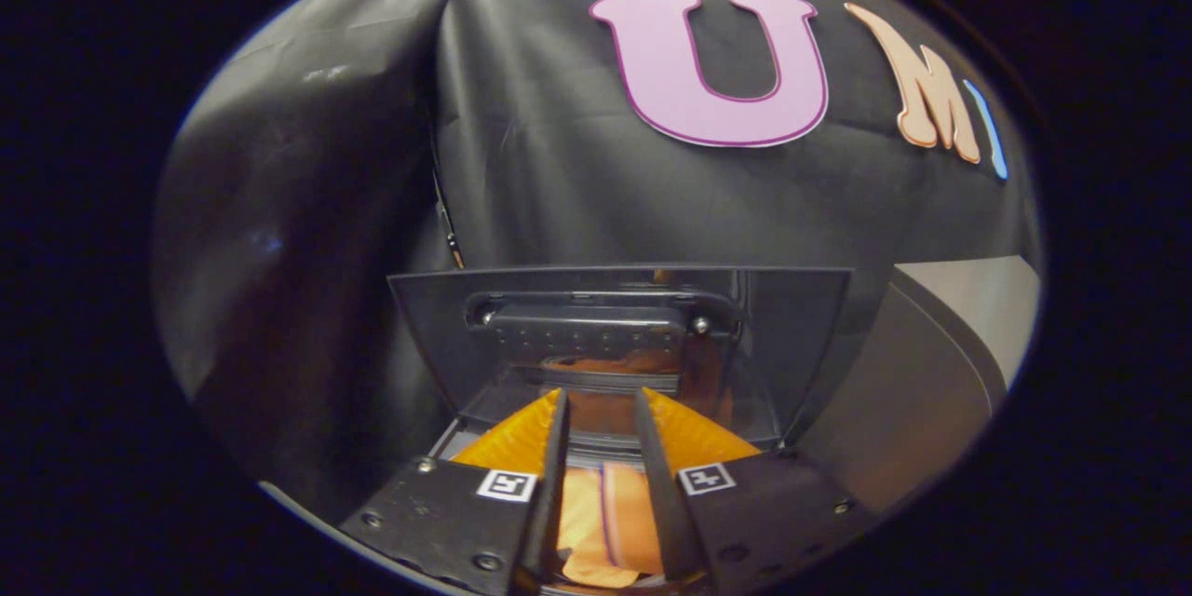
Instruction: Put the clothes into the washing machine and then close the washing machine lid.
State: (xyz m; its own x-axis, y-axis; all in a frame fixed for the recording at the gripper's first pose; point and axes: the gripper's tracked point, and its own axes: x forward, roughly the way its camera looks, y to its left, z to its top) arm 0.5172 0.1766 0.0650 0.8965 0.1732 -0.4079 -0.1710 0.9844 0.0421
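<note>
— Orange cloth, is that what hangs in your claw (601, 410)?

— Yes. I hold the claw over the washing machine (931, 391), and the clothes (605, 521), an orange piece with a thin purple stripe, sit between my two fingers, low down near their base. Both fingers (531, 438) stand close on either side of the fabric and seem to press it from both flanks, with only a narrow gap toward the tips.

— And the lid?

— I see the washing machine lid (447, 317) standing open and upright just beyond my fingertips. It is dark, see-through and glossy, and an orange glow of the cloth reflects in it. A dark handle block (587, 331) with a screw at each end runs across its middle.

— Where is the body of the machine?

— I see its pale grey top to the right of the lid, curving away. Black cloth wall (559, 158) rises behind everything.

— Is the cloth inside the drum?

— I cannot tell; it hangs at the opening below my fingers, and its lower end is cut from sight.
</note>
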